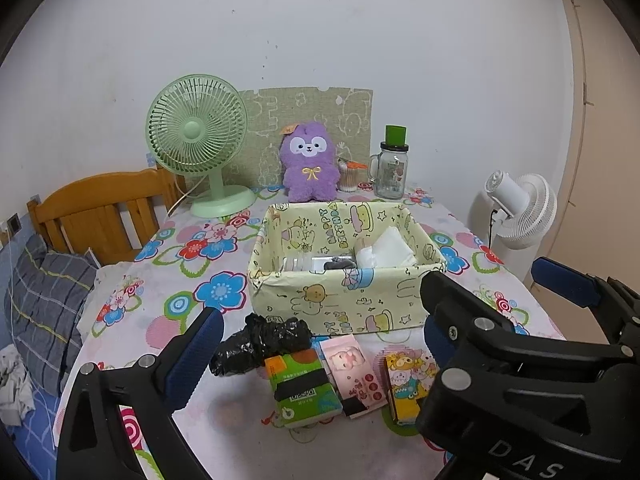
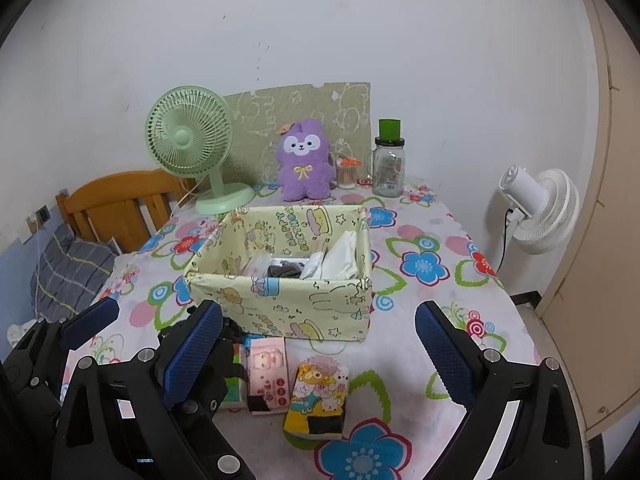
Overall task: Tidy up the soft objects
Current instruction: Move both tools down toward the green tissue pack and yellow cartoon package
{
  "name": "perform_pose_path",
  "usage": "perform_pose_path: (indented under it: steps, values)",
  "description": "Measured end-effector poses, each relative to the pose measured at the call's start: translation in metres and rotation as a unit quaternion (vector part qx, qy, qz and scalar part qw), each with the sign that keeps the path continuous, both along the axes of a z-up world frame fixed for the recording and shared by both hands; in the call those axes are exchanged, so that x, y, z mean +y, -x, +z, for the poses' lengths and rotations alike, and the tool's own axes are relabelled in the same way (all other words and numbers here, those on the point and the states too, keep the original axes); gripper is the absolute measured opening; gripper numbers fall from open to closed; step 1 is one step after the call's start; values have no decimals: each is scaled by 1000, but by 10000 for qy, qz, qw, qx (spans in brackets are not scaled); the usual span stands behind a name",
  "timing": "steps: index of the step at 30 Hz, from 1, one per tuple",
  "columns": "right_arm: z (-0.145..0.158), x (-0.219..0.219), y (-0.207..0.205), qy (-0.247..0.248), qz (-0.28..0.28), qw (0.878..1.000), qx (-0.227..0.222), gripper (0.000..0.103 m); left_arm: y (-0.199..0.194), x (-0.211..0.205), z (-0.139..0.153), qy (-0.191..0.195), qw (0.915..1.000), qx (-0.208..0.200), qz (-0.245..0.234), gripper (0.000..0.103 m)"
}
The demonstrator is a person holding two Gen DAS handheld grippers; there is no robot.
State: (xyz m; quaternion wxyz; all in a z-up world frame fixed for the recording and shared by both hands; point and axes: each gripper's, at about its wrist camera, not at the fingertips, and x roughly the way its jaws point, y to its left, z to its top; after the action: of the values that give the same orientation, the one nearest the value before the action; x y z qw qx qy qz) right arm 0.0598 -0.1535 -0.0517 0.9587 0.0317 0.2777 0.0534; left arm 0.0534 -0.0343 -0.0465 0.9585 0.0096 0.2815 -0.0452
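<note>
A yellow cartoon-print fabric bin (image 1: 344,300) (image 2: 288,304) stands mid-table and holds white cloth (image 1: 386,248) and dark items. In front of it lie a crumpled black bag (image 1: 260,344), a green tissue pack (image 1: 306,390), a pink tissue pack (image 1: 352,372) (image 2: 267,376) and a yellow cartoon tissue pack (image 1: 406,382) (image 2: 318,400). My left gripper (image 1: 320,364) is open and empty above the packs. My right gripper (image 2: 320,356) is open and empty, over the pink and yellow packs; it also shows at the right in the left wrist view (image 1: 520,344).
At the back of the floral tablecloth (image 2: 420,320) stand a green desk fan (image 1: 198,152), a purple plush toy (image 1: 308,164), a cotton-swab jar (image 1: 348,178) and a glass mug jar (image 1: 390,168). A white floor fan (image 2: 536,208) stands right; a bed with wooden headboard (image 1: 104,208) lies left.
</note>
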Motion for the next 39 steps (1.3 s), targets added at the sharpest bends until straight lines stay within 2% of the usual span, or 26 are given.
perform_pose_path:
  steps: [24, 39]
  values:
    - [-29, 10, -8, 17, 19, 9996, 285, 99, -2, 5, -25, 10, 9997, 241, -72, 101]
    - [-63, 11, -26, 49, 21, 9972, 744, 99, -18, 6, -58, 141, 9974, 681, -179, 101]
